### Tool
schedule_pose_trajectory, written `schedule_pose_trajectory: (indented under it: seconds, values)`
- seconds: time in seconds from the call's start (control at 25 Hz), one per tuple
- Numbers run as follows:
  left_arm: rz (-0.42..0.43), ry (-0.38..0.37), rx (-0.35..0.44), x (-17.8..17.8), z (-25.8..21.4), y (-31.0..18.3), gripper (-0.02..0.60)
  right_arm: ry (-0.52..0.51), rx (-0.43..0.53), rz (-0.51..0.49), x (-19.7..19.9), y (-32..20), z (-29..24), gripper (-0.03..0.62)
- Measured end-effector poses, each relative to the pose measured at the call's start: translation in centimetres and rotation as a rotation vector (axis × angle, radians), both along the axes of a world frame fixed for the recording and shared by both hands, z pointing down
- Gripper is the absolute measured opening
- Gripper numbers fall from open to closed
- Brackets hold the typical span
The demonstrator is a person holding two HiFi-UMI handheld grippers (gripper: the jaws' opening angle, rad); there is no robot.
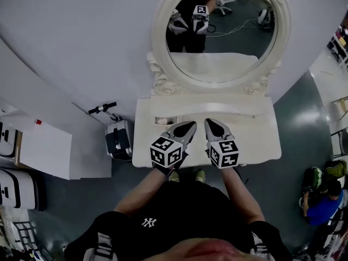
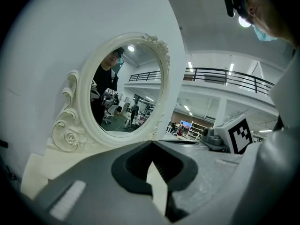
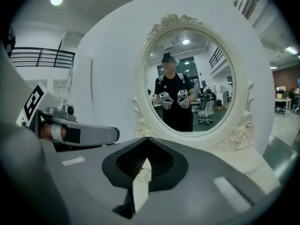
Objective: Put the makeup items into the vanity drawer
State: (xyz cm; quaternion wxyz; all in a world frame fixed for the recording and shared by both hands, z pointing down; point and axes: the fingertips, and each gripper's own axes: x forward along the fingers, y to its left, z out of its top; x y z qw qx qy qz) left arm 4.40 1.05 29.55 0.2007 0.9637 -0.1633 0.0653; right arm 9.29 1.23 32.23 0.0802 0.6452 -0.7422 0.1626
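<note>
A curved white wall (image 1: 81,37) backs the cream table (image 1: 255,140). The oval mirror (image 1: 217,64) stands at the table's 12 o'clock edge. A silver-and-black case (image 1: 118,139) sits on the floor at the table's 9 o'clock. Over the tabletop the left hand-held gripper (image 1: 188,127) and the right hand-held gripper (image 1: 212,125) hover side by side, both clenched, jaws together. A small pale item (image 1: 162,120), too small to identify, lies at 9 o'clock of the left one. The drawer cannot be made out.

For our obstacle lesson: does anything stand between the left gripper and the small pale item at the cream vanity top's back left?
Nothing visible does. Only bare cream vanity top lies between the shut left gripper and the small pale item.
</note>
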Motion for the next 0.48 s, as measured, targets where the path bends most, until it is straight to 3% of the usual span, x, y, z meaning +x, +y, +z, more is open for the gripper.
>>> schedule_pose_trajectory:
  seconds: [0.48]
  values:
    - [-0.027,-0.005,0.011,2.7,0.0,0.3,0.000,-0.003,0.018,-0.045,1.8,0.2,-0.3,0.025]
